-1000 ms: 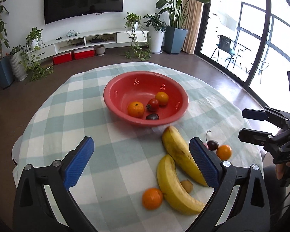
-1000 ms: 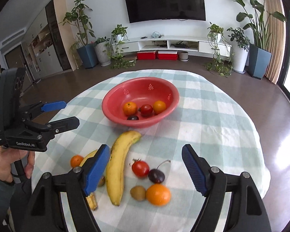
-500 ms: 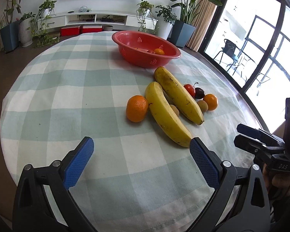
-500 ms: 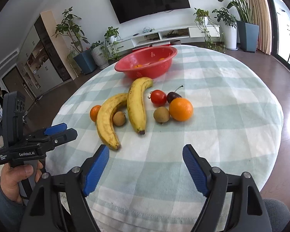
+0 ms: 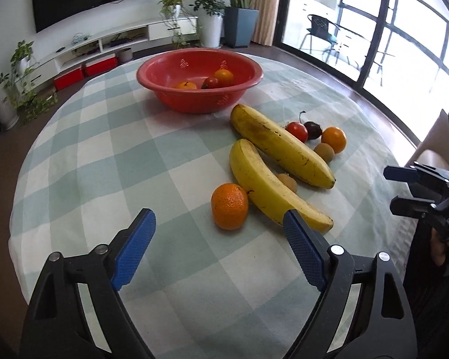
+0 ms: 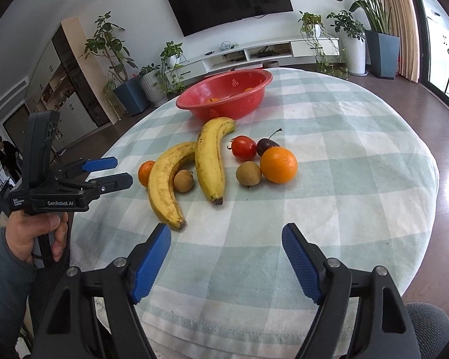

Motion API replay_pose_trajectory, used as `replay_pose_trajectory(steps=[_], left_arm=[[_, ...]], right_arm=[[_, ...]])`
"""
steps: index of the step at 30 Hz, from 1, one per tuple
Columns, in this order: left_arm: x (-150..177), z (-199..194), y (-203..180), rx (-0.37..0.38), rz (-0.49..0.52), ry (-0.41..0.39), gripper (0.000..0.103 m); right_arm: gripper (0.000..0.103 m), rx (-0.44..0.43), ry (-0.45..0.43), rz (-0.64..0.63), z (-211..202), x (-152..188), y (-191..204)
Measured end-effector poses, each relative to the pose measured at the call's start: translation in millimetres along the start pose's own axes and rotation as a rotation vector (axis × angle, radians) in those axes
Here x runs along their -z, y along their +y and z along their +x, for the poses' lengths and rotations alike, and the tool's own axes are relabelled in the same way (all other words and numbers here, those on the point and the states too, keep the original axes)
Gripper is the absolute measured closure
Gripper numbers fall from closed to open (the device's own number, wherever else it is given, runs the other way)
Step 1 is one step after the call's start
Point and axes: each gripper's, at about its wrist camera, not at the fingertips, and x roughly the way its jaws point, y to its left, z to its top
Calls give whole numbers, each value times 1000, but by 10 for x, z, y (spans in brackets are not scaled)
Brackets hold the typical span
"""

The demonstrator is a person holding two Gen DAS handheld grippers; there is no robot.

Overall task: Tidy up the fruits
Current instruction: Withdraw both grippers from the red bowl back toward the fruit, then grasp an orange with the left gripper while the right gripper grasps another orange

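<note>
Checked tablecloth [image 5: 110,161] is covering a round table in a living room, TV on the far wall. Loose fruit is lying in a cluster near the front edge, well apart from nothing but the red bowl [image 5: 199,89], which is sitting further back and is already holding two oranges and a tomato.

Left gripper [image 5: 218,233] is being held just short of the small orange [image 5: 230,205]; its jaws have just been closing, yet are standing apart with nothing pressed between them. Right gripper [image 6: 226,254] is being held open and empty, short of the fruit.

Step in hand is judged to be the pick of the small orange. Points to watch:
- that orange is touching the near banana [image 5: 269,185], so the right-hand pad is likely being crowded; the jaws should be centred on the orange.
- round fruit is likely to roll if nudged by one pad first.
- a small brown fruit [image 5: 287,181] is wedged between the two bananas, far banana [image 5: 281,146] behind it.
</note>
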Motion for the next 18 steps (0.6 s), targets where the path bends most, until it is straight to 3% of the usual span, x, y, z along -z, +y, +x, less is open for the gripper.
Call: replay_pose_trajectory(steps=[2, 10, 15, 18], left_arm=[[-35, 70, 24, 31, 57, 26, 28], [-129, 318, 23, 98, 207, 97, 36], [-145, 343, 4, 120, 239, 105, 42], [-121, 347, 28, 152, 237, 112, 54]], right_arm=[[24, -3, 2, -1, 4, 1, -3], [25, -8, 24, -7, 48, -2, 4], [25, -12, 36, -3, 76, -11, 8], [25, -13, 37, -1, 71, -10, 12]])
